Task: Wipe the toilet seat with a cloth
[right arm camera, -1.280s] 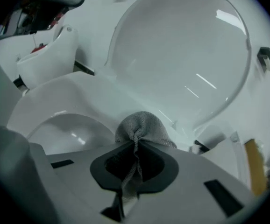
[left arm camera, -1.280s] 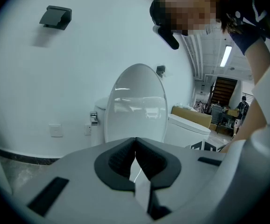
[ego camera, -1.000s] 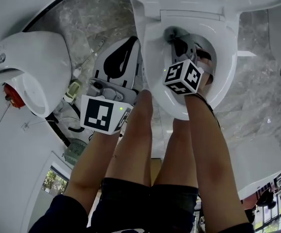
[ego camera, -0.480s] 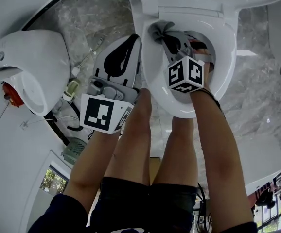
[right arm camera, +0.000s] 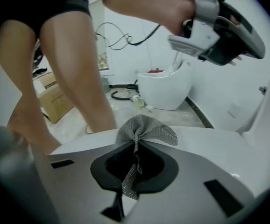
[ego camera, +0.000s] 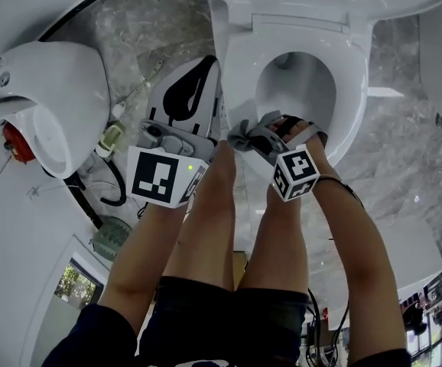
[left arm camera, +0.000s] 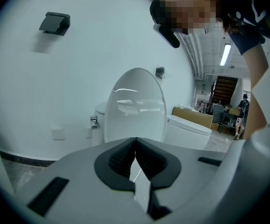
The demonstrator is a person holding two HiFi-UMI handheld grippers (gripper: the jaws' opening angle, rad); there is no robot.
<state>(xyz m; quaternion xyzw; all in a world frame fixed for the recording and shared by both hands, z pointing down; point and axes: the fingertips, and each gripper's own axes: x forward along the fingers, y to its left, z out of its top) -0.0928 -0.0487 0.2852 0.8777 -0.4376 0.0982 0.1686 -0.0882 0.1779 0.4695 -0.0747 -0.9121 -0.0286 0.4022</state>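
The white toilet seat (ego camera: 352,90) rings the bowl at the top of the head view, its lid (left arm camera: 135,106) raised. My right gripper (ego camera: 255,138) is shut on a grey mesh cloth (ego camera: 245,134) at the seat's near left rim, close to the person's knees. In the right gripper view the cloth (right arm camera: 145,129) fans out past the shut right gripper (right arm camera: 136,146) over the white rim (right arm camera: 219,141). My left gripper (ego camera: 208,66) hangs beside the toilet's left flank, off the seat. The left gripper (left arm camera: 135,143) points at the lid, shut with nothing in it.
A second white toilet (ego camera: 49,102) stands at the left, with a red part (ego camera: 14,145), a black hose (ego camera: 114,191), a small bottle (ego camera: 115,141) and a green floor drain (ego camera: 114,237) near it. The person's bare legs (ego camera: 206,228) stand just before the bowl. Another toilet (left arm camera: 189,130) sits beyond.
My right gripper has carried the cloth from the back left of the seat forward along the left side to the near rim. The left gripper has stayed where it was.
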